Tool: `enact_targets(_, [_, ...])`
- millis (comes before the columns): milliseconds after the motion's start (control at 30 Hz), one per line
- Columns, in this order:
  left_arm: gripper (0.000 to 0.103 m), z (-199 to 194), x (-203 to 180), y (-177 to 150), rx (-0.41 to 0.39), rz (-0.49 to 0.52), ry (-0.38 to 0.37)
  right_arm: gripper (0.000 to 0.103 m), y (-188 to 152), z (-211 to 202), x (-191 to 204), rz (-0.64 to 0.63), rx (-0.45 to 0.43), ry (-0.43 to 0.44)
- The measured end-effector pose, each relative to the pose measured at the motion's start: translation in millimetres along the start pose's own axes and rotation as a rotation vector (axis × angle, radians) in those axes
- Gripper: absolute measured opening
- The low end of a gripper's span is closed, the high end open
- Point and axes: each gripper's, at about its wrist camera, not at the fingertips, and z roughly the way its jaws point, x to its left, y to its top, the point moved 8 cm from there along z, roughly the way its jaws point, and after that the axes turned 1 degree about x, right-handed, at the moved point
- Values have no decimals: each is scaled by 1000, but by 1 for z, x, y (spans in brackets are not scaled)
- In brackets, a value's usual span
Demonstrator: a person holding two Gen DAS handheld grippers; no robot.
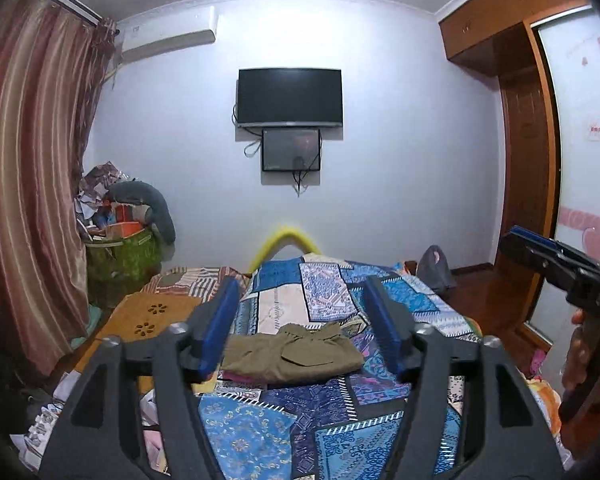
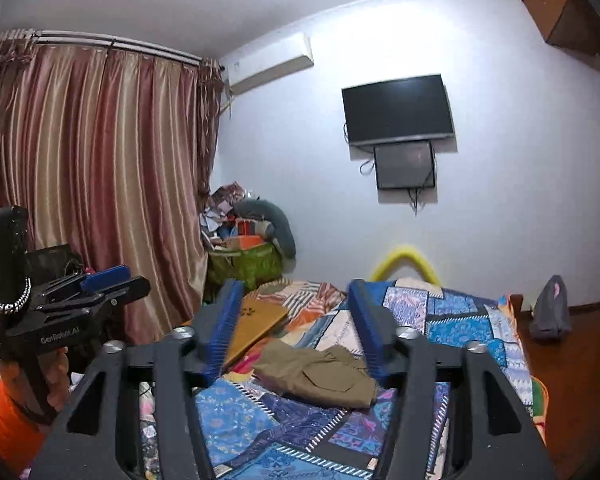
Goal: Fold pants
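Olive-green pants [image 1: 296, 354] lie folded in a compact bundle on the blue patchwork bedspread [image 1: 300, 420]; they also show in the right wrist view [image 2: 320, 372]. My left gripper [image 1: 302, 292] is open and empty, held above and short of the pants. My right gripper [image 2: 294, 292] is open and empty, also above the bed, short of the pants. The right gripper shows at the right edge of the left wrist view [image 1: 540, 248]. The left gripper shows at the left of the right wrist view [image 2: 100, 280].
A striped curtain [image 2: 100, 180] hangs at the left. A green basket piled with clutter [image 1: 120, 248] stands in the corner. A TV [image 1: 290, 96] hangs on the far wall. A wooden wardrobe [image 1: 520, 160] stands right. A grey bag [image 2: 550, 308] sits on the floor.
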Motion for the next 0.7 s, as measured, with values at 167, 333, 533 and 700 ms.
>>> enact_targets(167, [80,-11,-6,-1,-21,-2,-11,83,-4,-4,1,0,-7,-37])
enact_targets(333, [97,-19,-8,-3,-39,4,-1,94,-6,-6,4,-15,-3,-72])
enact_targets(533, [103,-26,-13,-8,-52,13,16,103,-5,-13,2,-16,-15,-94])
enact_targets(700, [103,-25,-12,-10,-52,25,25,103,-10,-16,6,-24,-12,-90])
